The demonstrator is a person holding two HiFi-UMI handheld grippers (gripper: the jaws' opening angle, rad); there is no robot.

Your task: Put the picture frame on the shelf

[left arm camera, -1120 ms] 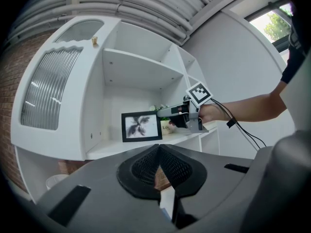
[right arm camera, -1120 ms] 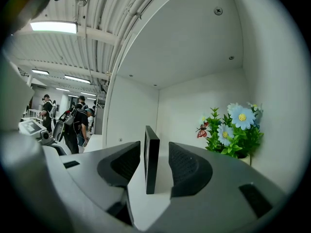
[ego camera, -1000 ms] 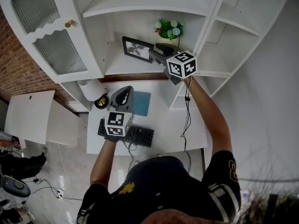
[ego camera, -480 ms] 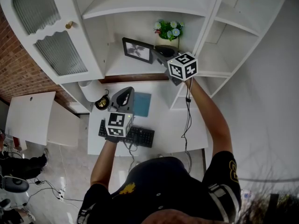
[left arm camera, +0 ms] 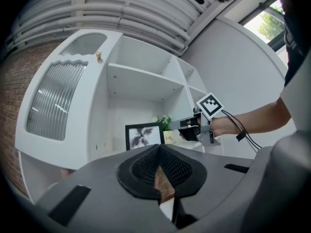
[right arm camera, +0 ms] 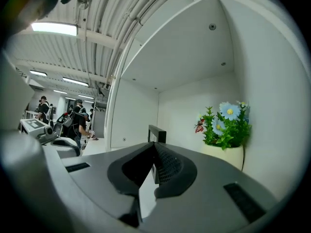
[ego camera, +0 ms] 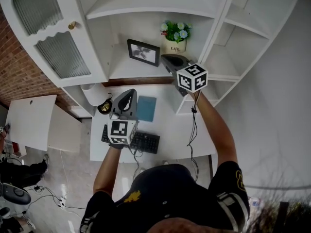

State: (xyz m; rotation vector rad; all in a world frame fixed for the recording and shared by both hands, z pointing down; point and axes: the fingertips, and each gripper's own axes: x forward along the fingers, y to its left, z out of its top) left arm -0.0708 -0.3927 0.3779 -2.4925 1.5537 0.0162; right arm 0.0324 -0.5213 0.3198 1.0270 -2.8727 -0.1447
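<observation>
The black picture frame stands upright on the white shelf, toward the back wall of the open compartment. It holds a black-and-white leaf print and touches neither gripper. Just to its right on the same shelf is a cream flower pot of blue and white flowers. The pot reads "Life"; the smaller print under that word is too small to read.

The right gripper hovers over the shelf near the frame's right edge. Its jaws are pressed together with nothing between them, and in its own view the frame shows edge-on just past the tips.

The left gripper is lower, above the white desk, its jaws also pressed together and empty. On the desk lie a teal book just beside that gripper and a black keyboard nearer the person. Each gripper's cube carries only square black-and-white markers, no lettering.
</observation>
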